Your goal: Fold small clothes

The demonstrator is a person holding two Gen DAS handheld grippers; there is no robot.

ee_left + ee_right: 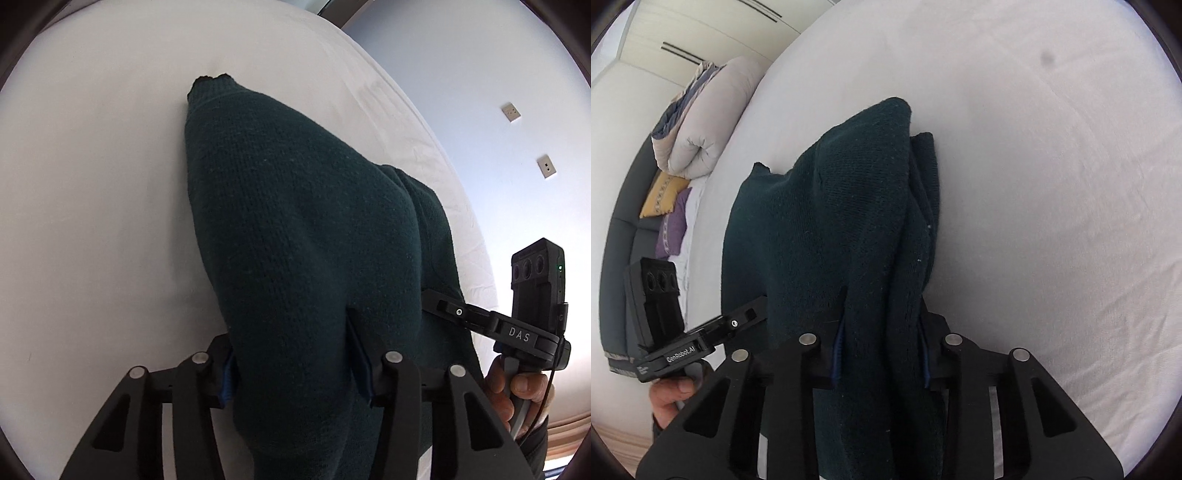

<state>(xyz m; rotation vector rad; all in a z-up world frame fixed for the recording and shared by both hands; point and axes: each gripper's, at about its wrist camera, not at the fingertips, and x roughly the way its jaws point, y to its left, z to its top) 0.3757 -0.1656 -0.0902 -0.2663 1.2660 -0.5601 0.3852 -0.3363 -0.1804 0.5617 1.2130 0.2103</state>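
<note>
A dark green knitted garment (295, 221) hangs stretched over the white bed (92, 184), its far end resting on the sheet. My left gripper (291, 354) is shut on the garment's near edge, with cloth bunched between the fingers. In the right wrist view the same garment (857, 206) drapes forward in folds, and my right gripper (881, 343) is shut on it too. Each gripper shows in the other's view: the right gripper at the garment's right side (436, 306), the left gripper at its left side (757, 314). Both hold the garment lifted at the near end.
The white bed sheet (1052, 184) spreads all around the garment. A folded duvet (701, 122), a yellow cushion (663, 195) and a purple cushion (674, 229) lie by a grey headboard at the left. A wall with sockets (511, 110) is at the right.
</note>
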